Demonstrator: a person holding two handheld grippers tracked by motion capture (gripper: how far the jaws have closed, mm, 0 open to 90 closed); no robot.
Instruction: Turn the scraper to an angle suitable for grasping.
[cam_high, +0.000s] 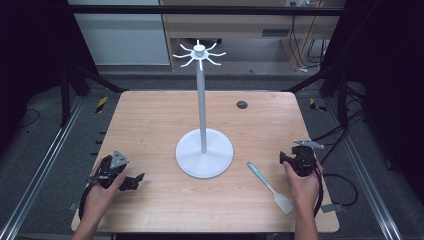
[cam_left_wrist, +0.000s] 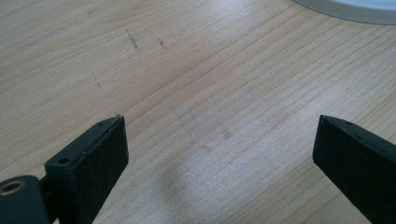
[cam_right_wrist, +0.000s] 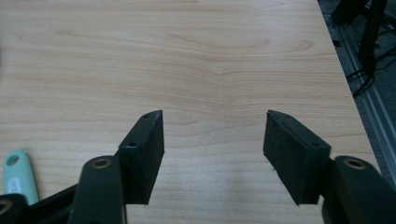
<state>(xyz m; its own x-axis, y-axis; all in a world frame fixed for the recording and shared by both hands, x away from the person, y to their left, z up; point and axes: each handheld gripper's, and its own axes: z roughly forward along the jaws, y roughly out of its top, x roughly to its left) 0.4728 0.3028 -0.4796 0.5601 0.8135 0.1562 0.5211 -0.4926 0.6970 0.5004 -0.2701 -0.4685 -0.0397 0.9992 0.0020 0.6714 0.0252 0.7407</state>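
We are looking at a wooden table (cam_high: 150, 120) ringed by dark framing; a white stand (cam_high: 204, 150) is sitting mid-table, a spatula (cam_high: 270, 187) lying near the right gripper (cam_high: 300, 161); left gripper (cam_high: 131, 181) and right are both resting with jaws wide apart, holding nothing.

Left gripper (cam_high: 134, 181) and right gripper (cam_high: 294, 157) both gape, hand-held.

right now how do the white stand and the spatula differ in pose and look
The white stand is upright at the table's centre, while the spatula lies flat near the right gripper. The white stand is all white, with a round base and curved hooks on top; the spatula has a teal handle and a pale blade. The white stand is far taller and wider. Both rest on the wooden table, untouched by either gripper.
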